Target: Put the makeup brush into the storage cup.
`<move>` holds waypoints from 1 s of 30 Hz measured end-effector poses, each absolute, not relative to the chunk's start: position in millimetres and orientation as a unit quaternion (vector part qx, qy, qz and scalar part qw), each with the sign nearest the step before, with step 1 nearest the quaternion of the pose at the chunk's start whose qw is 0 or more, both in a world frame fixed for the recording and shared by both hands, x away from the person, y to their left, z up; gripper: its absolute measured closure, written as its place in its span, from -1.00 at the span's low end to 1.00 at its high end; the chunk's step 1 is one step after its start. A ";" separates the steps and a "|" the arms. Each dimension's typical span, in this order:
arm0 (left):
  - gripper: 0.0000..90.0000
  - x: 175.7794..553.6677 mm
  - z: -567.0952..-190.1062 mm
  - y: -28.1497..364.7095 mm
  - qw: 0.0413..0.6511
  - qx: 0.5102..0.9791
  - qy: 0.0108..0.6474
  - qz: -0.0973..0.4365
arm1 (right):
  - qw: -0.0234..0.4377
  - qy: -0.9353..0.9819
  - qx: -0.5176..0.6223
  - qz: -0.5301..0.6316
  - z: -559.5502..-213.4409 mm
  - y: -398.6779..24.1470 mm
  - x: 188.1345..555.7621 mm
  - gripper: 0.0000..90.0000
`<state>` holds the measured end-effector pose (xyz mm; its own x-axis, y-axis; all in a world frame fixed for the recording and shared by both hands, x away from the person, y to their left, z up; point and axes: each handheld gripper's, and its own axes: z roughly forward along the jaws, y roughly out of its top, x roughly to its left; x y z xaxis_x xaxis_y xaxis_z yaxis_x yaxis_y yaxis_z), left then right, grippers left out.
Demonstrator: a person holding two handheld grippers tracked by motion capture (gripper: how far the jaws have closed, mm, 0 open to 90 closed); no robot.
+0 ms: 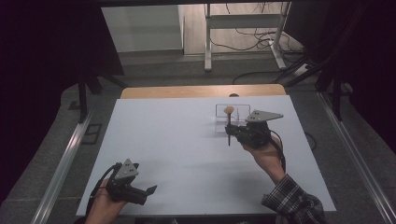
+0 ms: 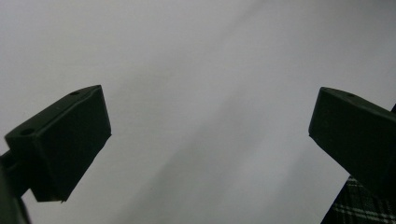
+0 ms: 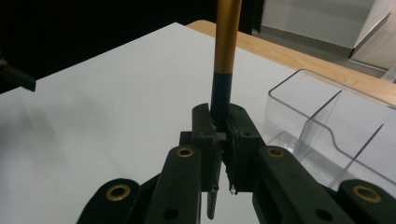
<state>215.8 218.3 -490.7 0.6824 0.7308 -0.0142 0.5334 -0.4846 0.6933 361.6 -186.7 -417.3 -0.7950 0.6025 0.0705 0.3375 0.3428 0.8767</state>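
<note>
A slim brush (image 1: 229, 122) with a tan head, gold ferrule and black handle stands upright in my right gripper (image 1: 232, 131), which is shut on its black handle. In the right gripper view the gold and black stem (image 3: 221, 88) rises from between the closed jaws of the right gripper (image 3: 223, 135). The brush head sits at a clear plastic organizer (image 1: 223, 117), whose compartments (image 3: 327, 126) lie just right of the jaws. My left gripper (image 1: 147, 195) rests near the front left of the white board, open and empty. In its own view, the left gripper (image 2: 205, 135) holds its jaws wide apart over bare white surface.
A white board (image 1: 187, 144) covers the wooden table (image 1: 201, 91). A plaid sleeve (image 1: 292, 203) reaches in at the front right and also shows in a corner of the left gripper view (image 2: 359, 205). Beyond the table are a metal stand (image 1: 208, 42) and floor cables (image 1: 257, 39).
</note>
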 end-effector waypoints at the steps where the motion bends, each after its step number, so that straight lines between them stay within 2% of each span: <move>1: -1.00 215.6 -490.7 219.0 0.345 0.849 0.373 0.143 | 0.135 0.807 0.292 0.495 -416.6 -186.5 364.1 0.86; 30: -1.00 214.7 -493.0 229.4 0.346 0.838 0.396 0.145 | 0.150 0.798 0.298 0.502 -401.7 -171.6 403.6 0.86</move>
